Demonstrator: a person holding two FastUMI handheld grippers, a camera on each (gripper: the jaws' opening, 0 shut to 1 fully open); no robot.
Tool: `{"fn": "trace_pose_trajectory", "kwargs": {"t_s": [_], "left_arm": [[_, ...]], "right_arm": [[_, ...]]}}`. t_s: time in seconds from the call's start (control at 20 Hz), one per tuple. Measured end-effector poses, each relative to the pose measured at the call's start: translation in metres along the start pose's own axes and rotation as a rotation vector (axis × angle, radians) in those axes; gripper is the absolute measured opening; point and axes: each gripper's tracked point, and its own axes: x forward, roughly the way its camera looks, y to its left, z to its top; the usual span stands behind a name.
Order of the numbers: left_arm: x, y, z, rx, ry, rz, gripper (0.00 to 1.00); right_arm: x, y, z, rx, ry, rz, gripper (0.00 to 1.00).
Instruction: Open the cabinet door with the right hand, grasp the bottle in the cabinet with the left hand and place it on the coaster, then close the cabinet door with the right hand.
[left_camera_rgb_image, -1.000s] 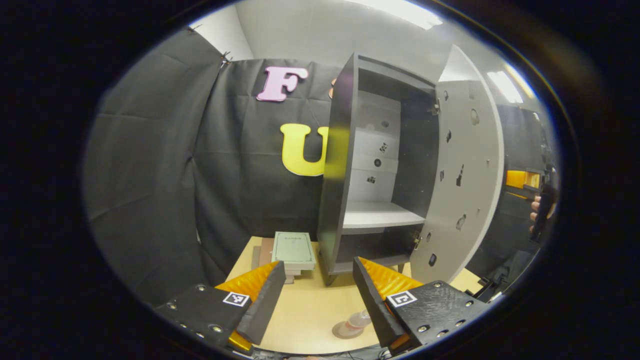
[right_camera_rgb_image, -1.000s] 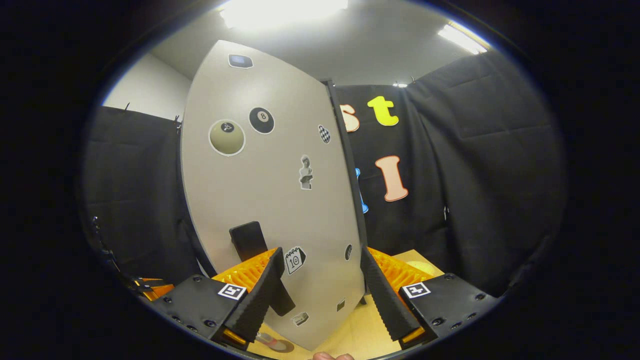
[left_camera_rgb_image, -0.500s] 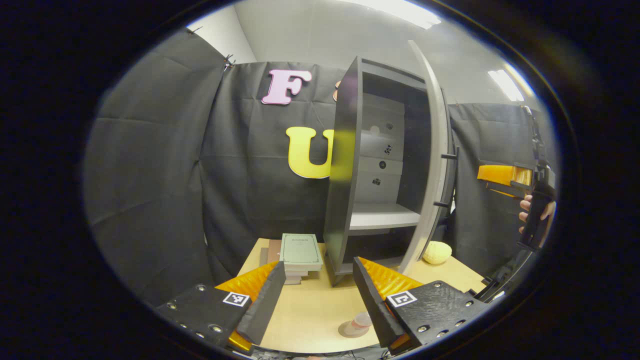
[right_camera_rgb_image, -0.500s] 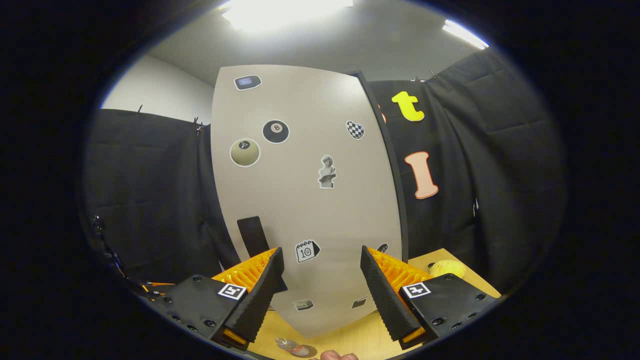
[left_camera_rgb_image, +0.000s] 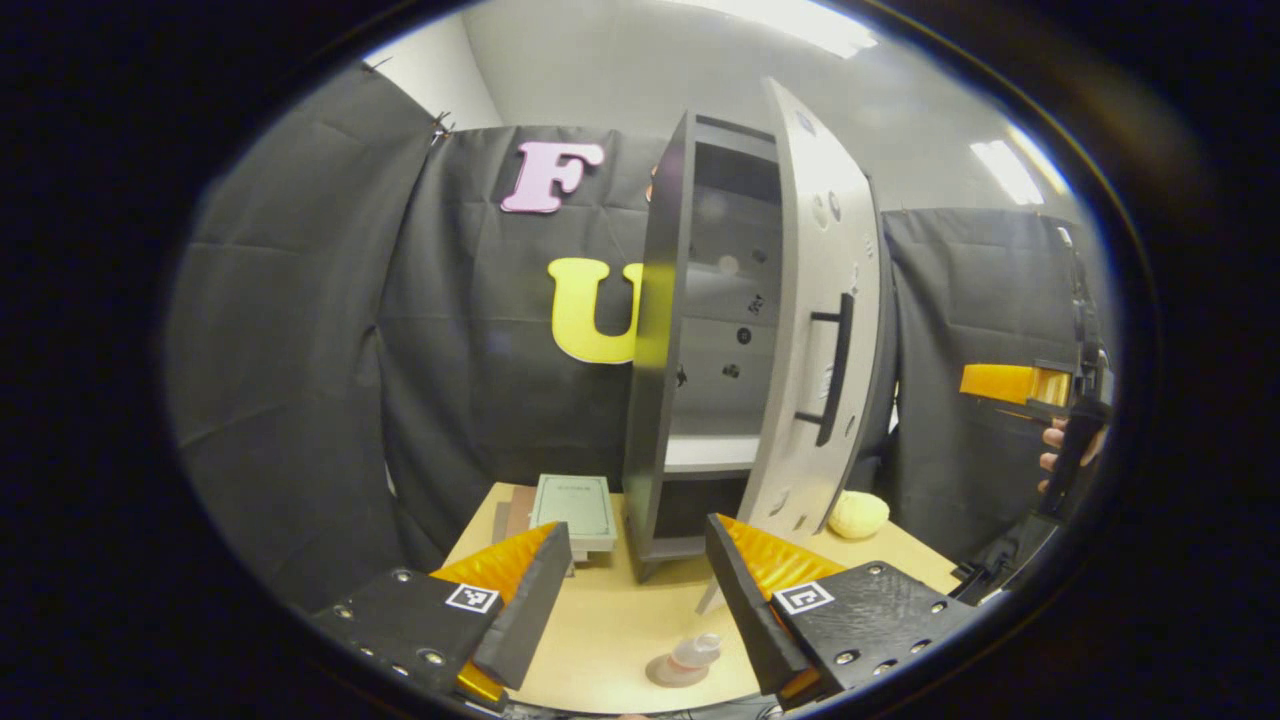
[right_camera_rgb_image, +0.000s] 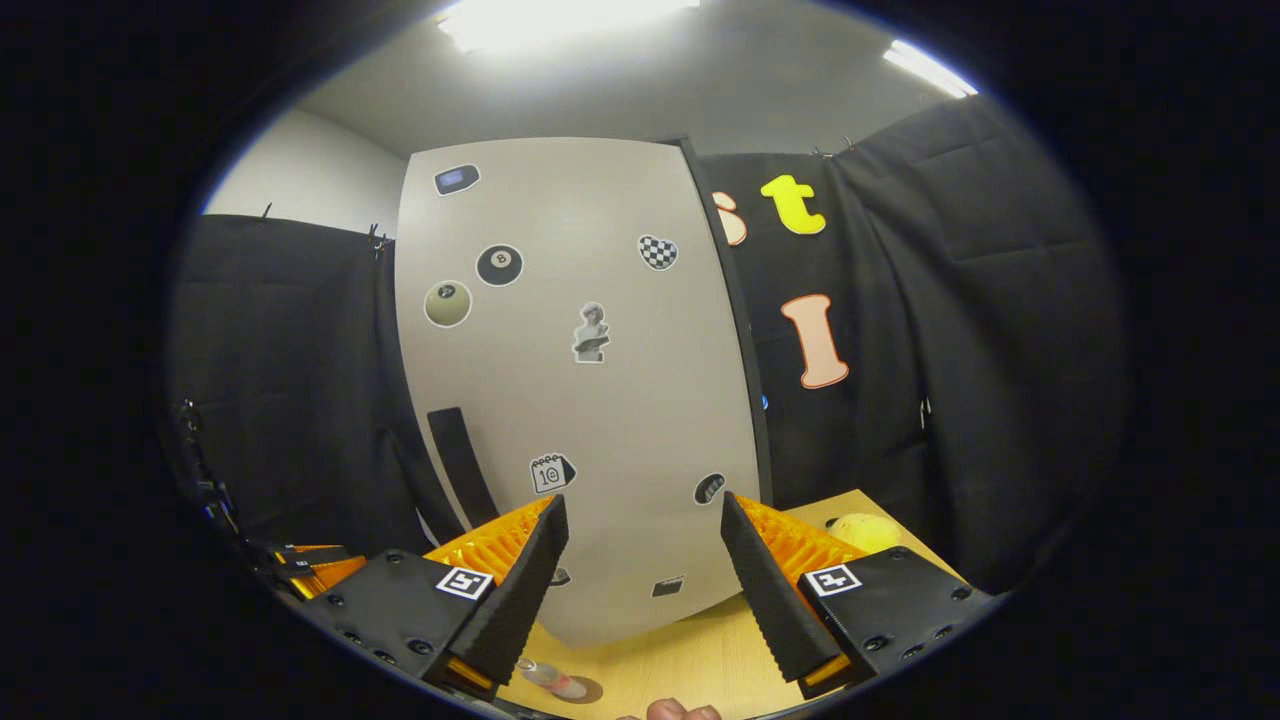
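The dark cabinet (left_camera_rgb_image: 655, 330) stands at the back of the wooden table (left_camera_rgb_image: 610, 630). Its grey door (left_camera_rgb_image: 815, 300), with a black bar handle (left_camera_rgb_image: 835, 370), hangs partly shut, leaving a gap that shows the shelf. A small clear bottle (left_camera_rgb_image: 690, 655) stands on the round coaster (left_camera_rgb_image: 665, 675) near the front edge, just left of my left gripper's right finger. My left gripper (left_camera_rgb_image: 630, 590) is open and holds nothing. In the right gripper view the stickered door (right_camera_rgb_image: 580, 400) faces my right gripper (right_camera_rgb_image: 640, 570), which is open and apart from it; the bottle (right_camera_rgb_image: 548, 678) shows low down.
A stack of books (left_camera_rgb_image: 572, 505) lies left of the cabinet. A yellow round object (left_camera_rgb_image: 858, 513) rests on the table to its right. The right gripper (left_camera_rgb_image: 1000, 383), held by a hand, hovers at the far right of the left gripper view.
The door has swung from wide open toward the cabinet and now covers most of the opening. The right gripper has followed the door and stands off from it. The bottle has stayed on the coaster.
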Motion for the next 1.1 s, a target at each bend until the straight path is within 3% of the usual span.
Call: {"fn": "trace_pose_trajectory", "kwargs": {"t_s": [0.35, 0.55, 0.6, 0.9, 1.1], "left_arm": [[0.013, -0.039, 0.031, -0.046, -0.061, 0.053, 0.82], [0.016, -0.055, 0.051, -0.013, -0.108, 0.123, 0.82], [0.017, -0.06, 0.056, 0.0, -0.116, 0.143, 0.86], [0.013, -0.095, 0.072, 0.057, -0.17, 0.242, 0.82], [0.01, -0.126, 0.082, 0.127, -0.2, 0.234, 0.82]], "right_arm": [[0.005, -0.06, -0.001, -0.012, 0.01, -0.059, 0.97], [0.015, -0.089, 0.003, 0.02, 0.033, -0.02, 0.98], [0.016, -0.097, 0.005, 0.023, 0.029, -0.012, 0.98], [0.032, -0.129, 0.011, -0.03, 0.034, 0.086, 0.98], [0.029, -0.139, 0.017, -0.056, 0.007, 0.116, 0.97]]}}
